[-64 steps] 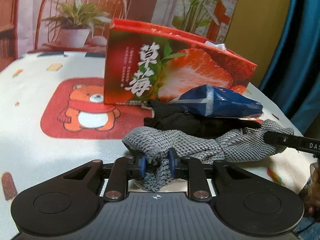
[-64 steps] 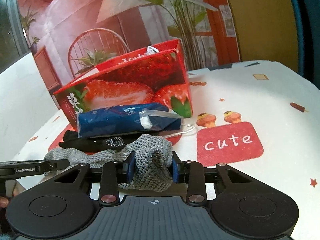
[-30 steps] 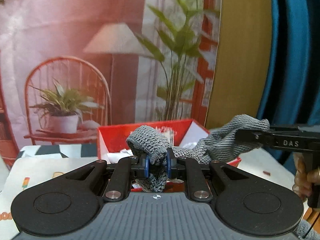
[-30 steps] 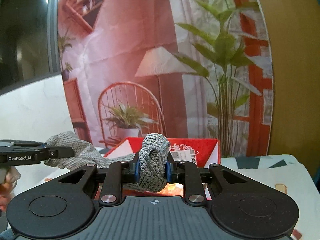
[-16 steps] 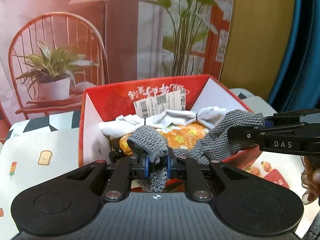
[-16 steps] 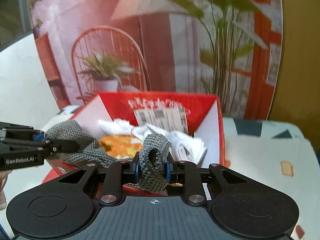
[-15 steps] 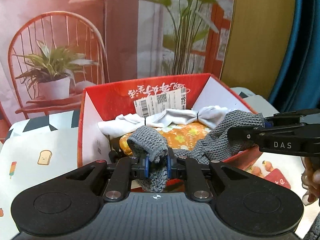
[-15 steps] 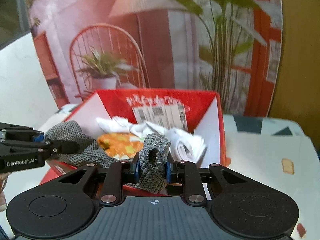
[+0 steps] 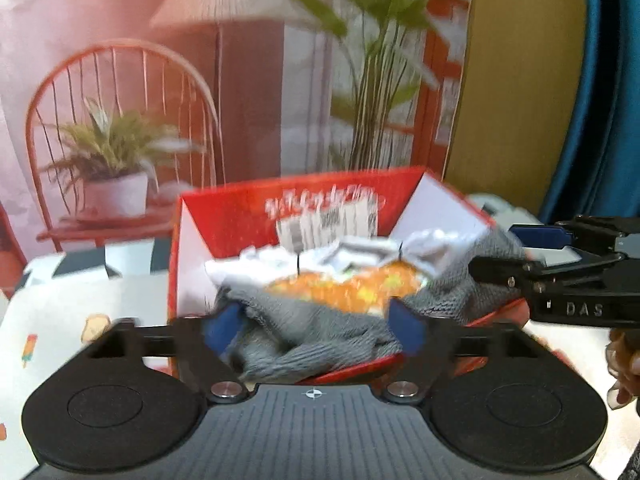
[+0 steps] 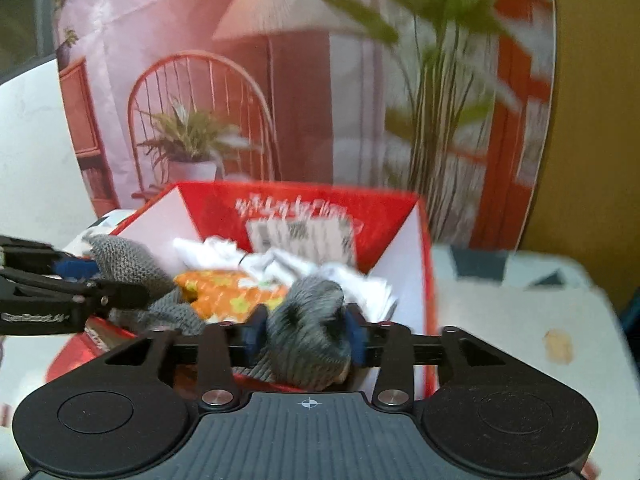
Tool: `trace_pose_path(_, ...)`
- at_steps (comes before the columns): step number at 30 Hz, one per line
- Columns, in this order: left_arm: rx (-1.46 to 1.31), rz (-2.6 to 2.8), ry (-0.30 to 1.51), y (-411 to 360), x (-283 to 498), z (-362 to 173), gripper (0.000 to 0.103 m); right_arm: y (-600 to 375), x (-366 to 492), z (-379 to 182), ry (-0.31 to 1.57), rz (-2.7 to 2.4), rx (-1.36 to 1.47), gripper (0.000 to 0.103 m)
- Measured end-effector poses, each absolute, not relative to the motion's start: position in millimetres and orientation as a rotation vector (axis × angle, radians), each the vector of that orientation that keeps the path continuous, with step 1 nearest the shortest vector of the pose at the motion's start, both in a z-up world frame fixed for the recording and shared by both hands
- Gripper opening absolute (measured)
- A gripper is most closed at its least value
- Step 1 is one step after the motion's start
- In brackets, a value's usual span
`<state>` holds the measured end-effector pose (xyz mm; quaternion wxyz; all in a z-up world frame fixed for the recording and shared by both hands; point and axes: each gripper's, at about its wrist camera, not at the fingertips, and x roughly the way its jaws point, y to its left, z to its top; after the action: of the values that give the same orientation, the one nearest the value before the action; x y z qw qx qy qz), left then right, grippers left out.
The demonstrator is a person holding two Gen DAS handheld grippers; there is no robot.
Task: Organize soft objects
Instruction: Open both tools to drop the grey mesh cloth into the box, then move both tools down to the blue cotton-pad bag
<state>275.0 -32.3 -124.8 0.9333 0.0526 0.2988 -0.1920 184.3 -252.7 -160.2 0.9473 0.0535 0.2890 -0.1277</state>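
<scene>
Grey knit cloth point(image 9: 320, 340) draped over red box point(image 9: 240, 216) rim, left tool point(image 9: 316, 330) spread wide, right tool point(image 10: 306, 334) loosely around it.

"DAS" on right hand-held gripper point(image 9: 496, 254), box print too blurred

You have two hand-held grippers here: the left hand-held gripper point(image 9: 312, 332) and the right hand-held gripper point(image 10: 306, 334). You see one red box point(image 9: 224, 216), open at the top, standing on the bench point(image 10: 500, 320). Inside the box you can count three kinds of soft things: one gray knitted cloth point(image 9: 320, 340) at the near edge, one orange patterned cloth point(image 9: 344, 286), and one heap of white cloth point(image 9: 352, 250); how many white pieces, you cannot tell.
</scene>
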Motion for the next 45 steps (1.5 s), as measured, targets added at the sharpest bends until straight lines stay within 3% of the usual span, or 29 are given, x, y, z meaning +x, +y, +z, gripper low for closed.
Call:
trace_pose_path(3,0.104,-0.406,0.578,-30.3,261.5,-118.1,0.091,-248.0,168.9,-153.1,0.510,-0.258,0.078,0.075)
trace_pose_path(5,0.109,-0.408,0.554,-30.0,250.3,-115.3,0.099,-245.4,159.3,-150.5,0.479,-0.260,0.075,0.079)
trace_pose_path(9,0.101,-0.415,0.516,-27.6,223.9,-116.5,0.101,-238.9,136.3,-151.2,0.419,-0.256,0.085,0.088)
trace_pose_path(27,-0.071,-0.417,0.656,-3.8,189.9,-170.2,0.102,-213.3,99.7,-220.8,0.507,-0.292,0.206,0.088)
trace_pose_path(30,-0.089,-0.430,0.658,-1.6,189.0,-172.0,0.099,-214.5,102.9,-230.0,0.540,-0.301,0.239,0.088)
trace_pose_path(33,-0.101,-0.447,0.666,-3.7,188.7,-173.7,0.090,-211.5,100.2,-243.5,0.579,-0.305,0.274,0.087)
trace_pose_path(38,-0.109,-0.509,0.704,-10.3,187.0,-177.6,0.063,-207.0,86.6,-259.1,0.591,-0.292,0.312,0.081)
trace_pose_path(45,-0.158,-0.532,0.774,-24.1,189.9,-194.6,0.060,-201.6,72.6,-264.3,0.577,-0.243,0.298,0.066)
